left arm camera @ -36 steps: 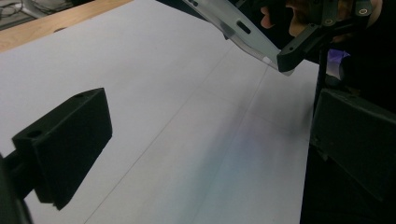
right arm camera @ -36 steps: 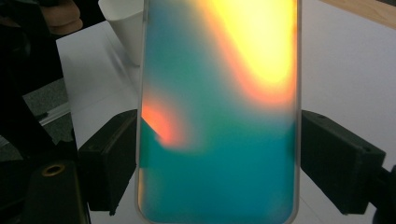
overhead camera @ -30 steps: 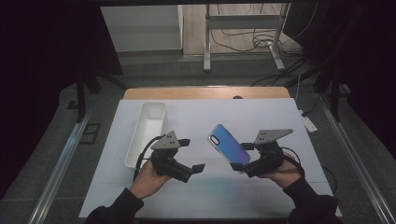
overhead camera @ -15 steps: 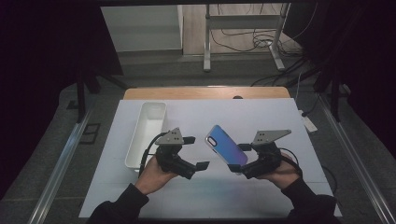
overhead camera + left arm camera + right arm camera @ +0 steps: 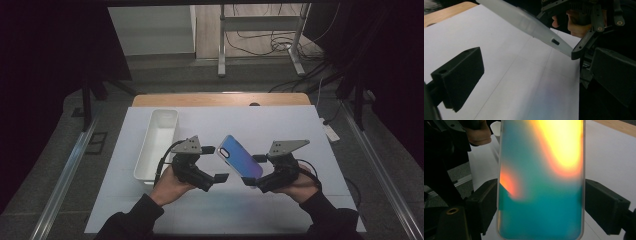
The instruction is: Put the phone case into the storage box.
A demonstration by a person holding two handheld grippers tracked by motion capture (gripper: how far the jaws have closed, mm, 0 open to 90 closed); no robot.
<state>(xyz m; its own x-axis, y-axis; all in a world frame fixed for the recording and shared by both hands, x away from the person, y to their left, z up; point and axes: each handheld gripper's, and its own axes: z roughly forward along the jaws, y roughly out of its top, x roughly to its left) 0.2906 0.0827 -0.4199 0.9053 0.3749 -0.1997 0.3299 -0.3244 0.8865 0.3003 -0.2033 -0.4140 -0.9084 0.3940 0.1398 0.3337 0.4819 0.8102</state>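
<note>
**Between two black jaws, an iridescent phone case held above a white table**

Above the white table (image 5: 280, 130), the right gripper (image 5: 256, 171) clamps a phone case (image 5: 240, 156) by its long edges, one jaw pressed to each side near the case's lower end. From that grip the case slants up and away towards the left gripper (image 5: 216, 164), its blue-violet back facing upward. In the right gripper view the case (image 5: 541, 182) stands between the two pads, glowing teal with yellow and orange patches. The left gripper sits just beside the case's free end, its jaws spread wide with nothing between them; in the left gripper view the pale edge of the case (image 5: 529, 23) passes above its fingers without touching. Beyond the left gripper's fingers, a white tray (image 5: 159, 142) lies on the table
</note>
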